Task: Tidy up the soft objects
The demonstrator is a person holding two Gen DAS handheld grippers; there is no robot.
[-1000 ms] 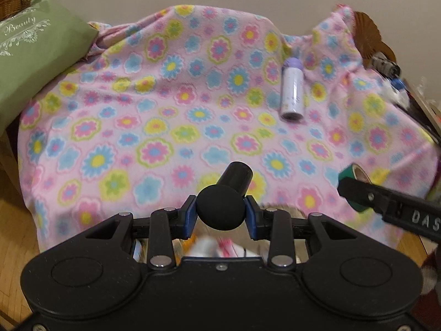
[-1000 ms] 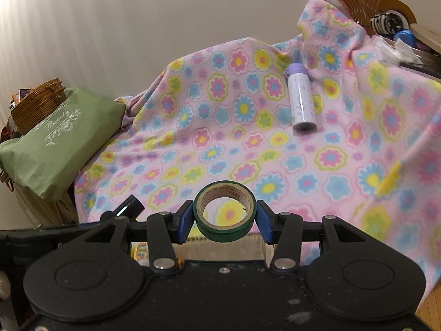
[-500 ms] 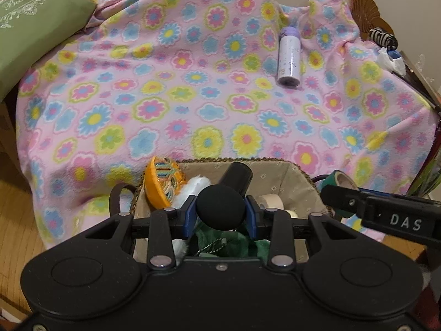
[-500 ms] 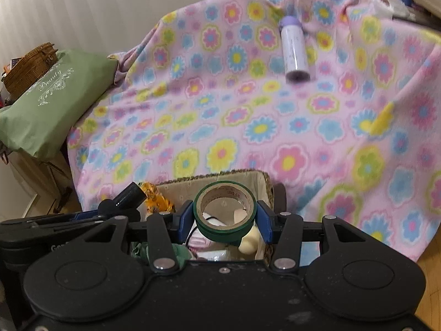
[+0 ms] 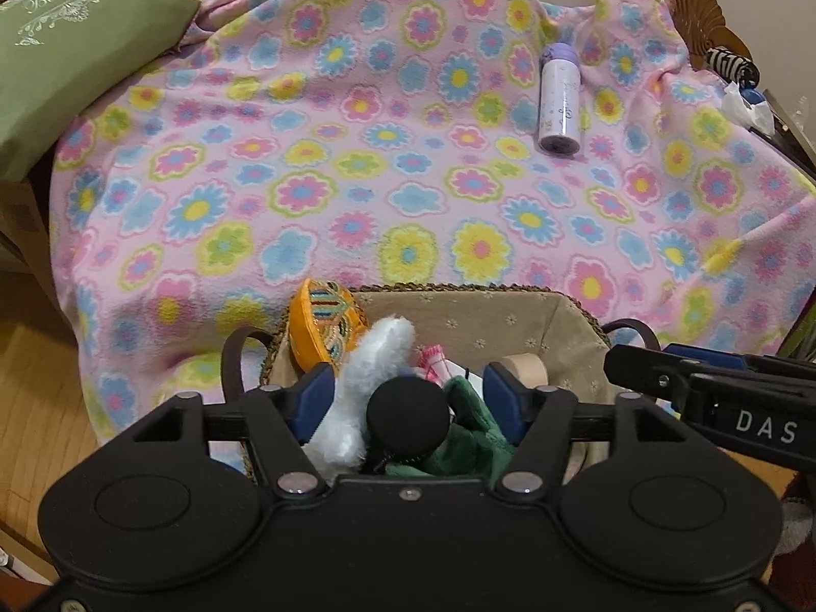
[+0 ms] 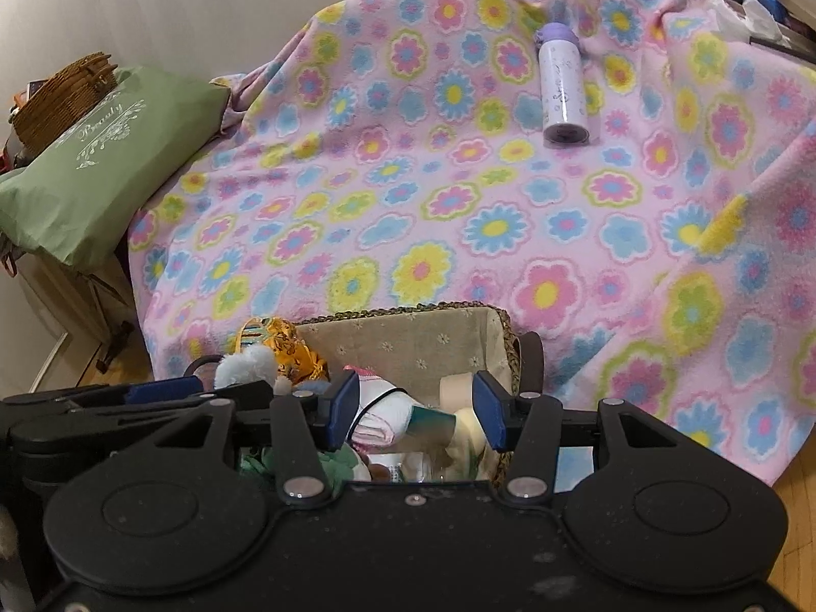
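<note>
- Looking along the left tool: its pads are spread and have just been opening. A black round-ended object sits between them, touching neither pad.
- That object lies in the lined basket, on a green plush and just beside a white plush. An orange patterned pouch leans in the left corner and a beige tape roll sits at the right.
- The right tool crosses the basket's right rim and crowds that side. The far inner wall of the basket is bare.
- Beyond the basket, the flowered blanket lies open except for a lilac bottle lying well apart at the far right. A green cushion borders it on the left.
- From the right tool's own view, its pads have just been parting. A green tape roll, blurred, is low between them and seems free of both.
- Only this view shows a wicker basket behind the cushion, and the left tool over the basket's left rim.
</note>
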